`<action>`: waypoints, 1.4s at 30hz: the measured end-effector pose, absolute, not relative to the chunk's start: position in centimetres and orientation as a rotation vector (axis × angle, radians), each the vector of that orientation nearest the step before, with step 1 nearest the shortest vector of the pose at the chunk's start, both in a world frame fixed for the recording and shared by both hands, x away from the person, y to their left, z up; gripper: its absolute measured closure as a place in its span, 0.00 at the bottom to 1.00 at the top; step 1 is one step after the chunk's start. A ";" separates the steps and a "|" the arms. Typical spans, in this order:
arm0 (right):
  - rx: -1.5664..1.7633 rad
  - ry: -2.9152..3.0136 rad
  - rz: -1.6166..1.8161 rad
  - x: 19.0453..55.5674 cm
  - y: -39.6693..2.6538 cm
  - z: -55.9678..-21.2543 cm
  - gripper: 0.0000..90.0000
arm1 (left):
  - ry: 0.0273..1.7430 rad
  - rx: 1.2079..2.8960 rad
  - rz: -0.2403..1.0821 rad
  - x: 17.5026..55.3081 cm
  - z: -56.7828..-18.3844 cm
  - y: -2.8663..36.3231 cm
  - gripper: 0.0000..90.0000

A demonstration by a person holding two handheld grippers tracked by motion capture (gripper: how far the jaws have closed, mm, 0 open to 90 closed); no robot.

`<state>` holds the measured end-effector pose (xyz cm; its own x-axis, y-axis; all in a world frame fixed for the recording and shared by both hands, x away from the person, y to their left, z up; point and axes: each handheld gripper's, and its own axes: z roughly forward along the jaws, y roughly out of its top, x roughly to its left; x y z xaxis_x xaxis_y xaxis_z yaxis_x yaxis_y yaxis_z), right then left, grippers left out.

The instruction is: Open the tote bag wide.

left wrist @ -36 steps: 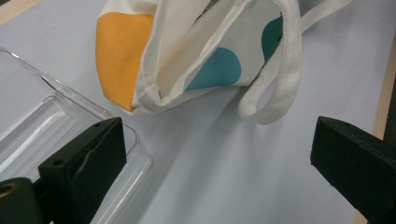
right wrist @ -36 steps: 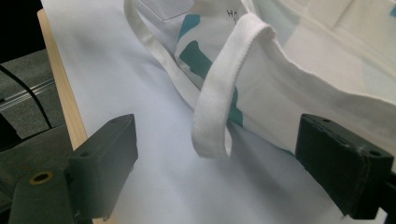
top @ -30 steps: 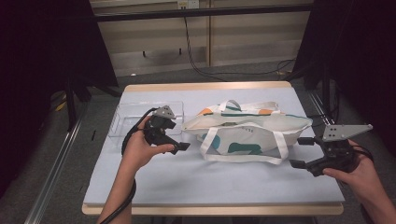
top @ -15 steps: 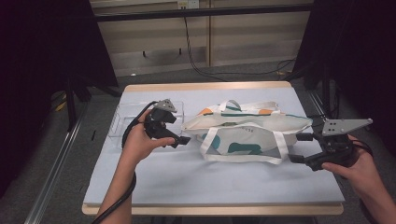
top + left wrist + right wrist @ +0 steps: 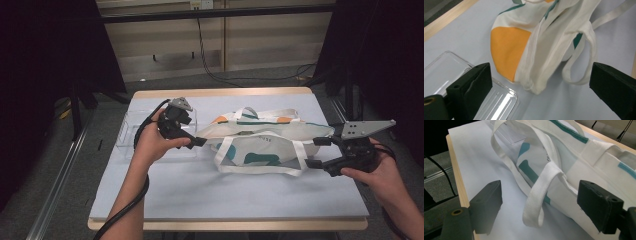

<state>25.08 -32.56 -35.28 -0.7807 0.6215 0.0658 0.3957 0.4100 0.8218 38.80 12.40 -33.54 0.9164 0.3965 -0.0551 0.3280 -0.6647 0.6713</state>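
left tool [image 5: 199, 141] nearer tote bag [image 5: 260, 142] — right tool [image 5: 316, 152] too

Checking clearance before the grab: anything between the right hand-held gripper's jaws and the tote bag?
Nothing solid: in the right gripper view, the open right hand-held gripper faces the tote bag, its white handle loop lying between the jaws.

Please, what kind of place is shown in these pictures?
Probably a lab or studio for recording handling tasks: a table with a pale cover, dark curtains at both sides, cables on the floor, and a hand-held tool beside a tote bag.
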 end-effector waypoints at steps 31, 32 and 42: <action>0.876 2.422 1.309 27.9 -30.2 -34.8 0.29 | 0.458 2.355 0.099 42.2 -32.1 8.7 0.06; 0.875 2.421 1.305 28.0 -30.2 -34.8 0.29 | 0.453 2.353 0.099 42.2 -32.1 8.6 0.06; 0.859 2.423 1.299 28.4 -29.7 -35.0 0.34 | 0.429 2.362 0.103 42.5 -31.9 7.2 0.10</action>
<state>28.45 -29.74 -35.02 -0.7911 0.6099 0.0470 0.3768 0.4252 0.8229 42.46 7.23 -31.88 0.9414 0.3340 -0.0465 0.2761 -0.6842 0.6750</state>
